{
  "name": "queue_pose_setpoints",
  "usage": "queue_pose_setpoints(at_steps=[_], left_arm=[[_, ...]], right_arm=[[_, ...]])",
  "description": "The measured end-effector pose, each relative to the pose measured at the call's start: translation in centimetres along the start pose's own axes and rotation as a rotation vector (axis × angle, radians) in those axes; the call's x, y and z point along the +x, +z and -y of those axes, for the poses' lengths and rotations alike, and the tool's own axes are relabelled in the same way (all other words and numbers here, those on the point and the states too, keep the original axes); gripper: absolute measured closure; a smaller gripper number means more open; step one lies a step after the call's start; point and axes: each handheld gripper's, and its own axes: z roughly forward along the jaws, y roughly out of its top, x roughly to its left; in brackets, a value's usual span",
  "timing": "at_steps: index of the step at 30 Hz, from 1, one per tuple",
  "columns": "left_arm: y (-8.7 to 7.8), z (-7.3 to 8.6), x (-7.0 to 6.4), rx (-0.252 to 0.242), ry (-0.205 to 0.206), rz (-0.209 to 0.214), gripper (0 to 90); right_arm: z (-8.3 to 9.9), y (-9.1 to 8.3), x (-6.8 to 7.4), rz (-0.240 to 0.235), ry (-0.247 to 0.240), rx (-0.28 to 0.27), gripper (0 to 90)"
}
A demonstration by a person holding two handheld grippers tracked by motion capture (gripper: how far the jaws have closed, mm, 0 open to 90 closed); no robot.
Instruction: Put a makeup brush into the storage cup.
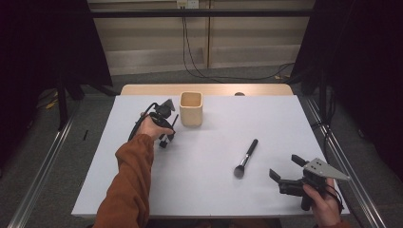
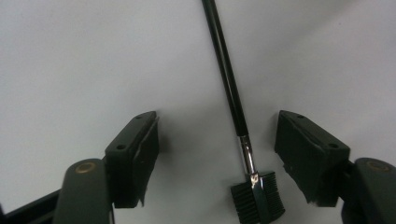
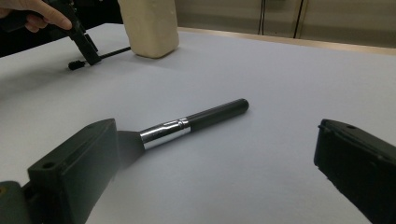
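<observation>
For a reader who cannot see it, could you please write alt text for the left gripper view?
A thin black brow brush with a small comb head lies on the white table between the open jaws of the left hand-held gripper, nearer the jaw on the right of the picture. Neither jaw touches it.

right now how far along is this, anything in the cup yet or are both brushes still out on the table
Nothing looks done: both tools lie on the table, outside the cup. In hand: the left gripper, open, straddles the thin comb brush. The right gripper, open, is near the makeup brush, not touching. Left: probably gripping each and putting it in the cup.
</observation>
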Motion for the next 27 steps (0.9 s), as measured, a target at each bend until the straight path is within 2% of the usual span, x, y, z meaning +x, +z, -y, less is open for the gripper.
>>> queue_pose_setpoints(at_steps=[4, 9, 11, 14, 15, 20, 27], left_arm=[[0.01, -0.17, -0.11, 0.010, -0.019, 0.001, 34.0], [-0.20, -0.53, -0.50, 0.033, 0.000, 0.010, 47.3], [-0.22, -0.55, -0.51, 0.036, -0.002, 0.011, 49.1], [-0.30, -0.59, -0.43, 0.043, -0.008, 0.009, 58.7], [-0.31, -0.57, -0.35, 0.044, -0.019, 0.015, 60.1], [-0.31, -0.63, -0.44, 0.052, -0.021, 0.008, 61.6], [-0.29, -0.92, -0.55, 0.078, -0.043, 0.009, 71.1]], right_arm=[[0.03, 0.05, -0.03, -0.003, -0.005, 0.007, 0.0], [0.00, 0.22, 0.00, -0.004, -0.001, 0.008, 0.0], [0.00, 0.25, 0.01, -0.005, -0.003, 0.010, 0.0], [0.00, 0.31, 0.03, -0.006, -0.006, 0.012, 0.0], [0.02, 0.29, 0.02, -0.008, -0.008, 0.016, 0.0], [0.05, 0.25, -0.01, -0.006, -0.005, 0.017, 0.0], [0.11, 0.18, -0.02, -0.004, -0.003, 0.022, 0.0]])
